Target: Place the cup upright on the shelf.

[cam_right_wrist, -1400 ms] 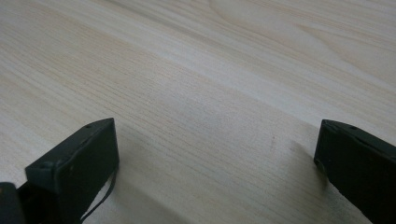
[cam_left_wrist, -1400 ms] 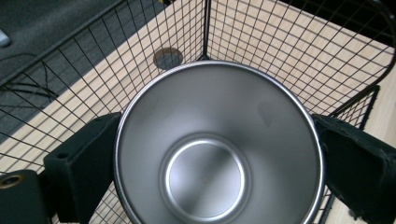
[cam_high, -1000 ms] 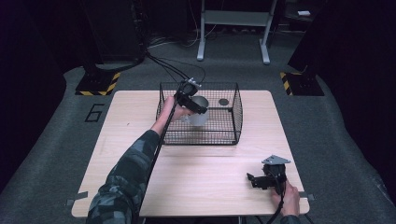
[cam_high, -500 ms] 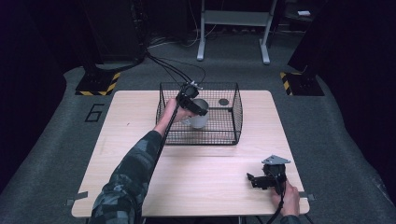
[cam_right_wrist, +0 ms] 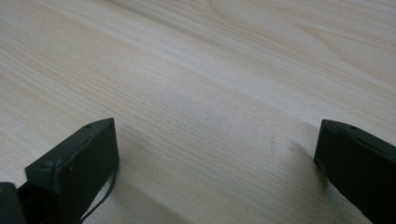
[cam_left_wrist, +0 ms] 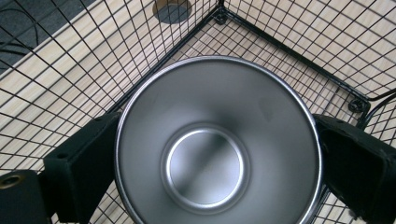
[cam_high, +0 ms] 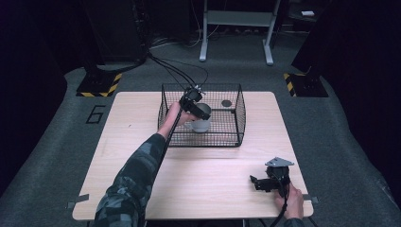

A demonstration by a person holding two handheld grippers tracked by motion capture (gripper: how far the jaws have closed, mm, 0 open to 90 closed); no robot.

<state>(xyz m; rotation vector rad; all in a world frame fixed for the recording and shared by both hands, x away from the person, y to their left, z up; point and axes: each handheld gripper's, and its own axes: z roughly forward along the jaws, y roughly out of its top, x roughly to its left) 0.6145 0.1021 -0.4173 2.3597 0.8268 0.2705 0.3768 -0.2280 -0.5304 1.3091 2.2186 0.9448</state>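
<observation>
Gleaming, a stainless steel bowl (cam_left_wrist: 218, 148) with a round flat bottom sits clenched between the left claw (cam_high: 194, 100)'s jaws, inside the black wire basket (cam_high: 239, 124), where a pale cup (cam_high: 201, 126) lies just beneath it. The right claw (cam_high: 259, 182) rests released on the wooden counter (cam_high: 208, 179), well apart.

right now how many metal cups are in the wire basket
2. One is clamped in the left hand-held gripper, held above the basket floor: the held cup. A second cup sits on the floor below it. Others may be hidden underneath.
</observation>
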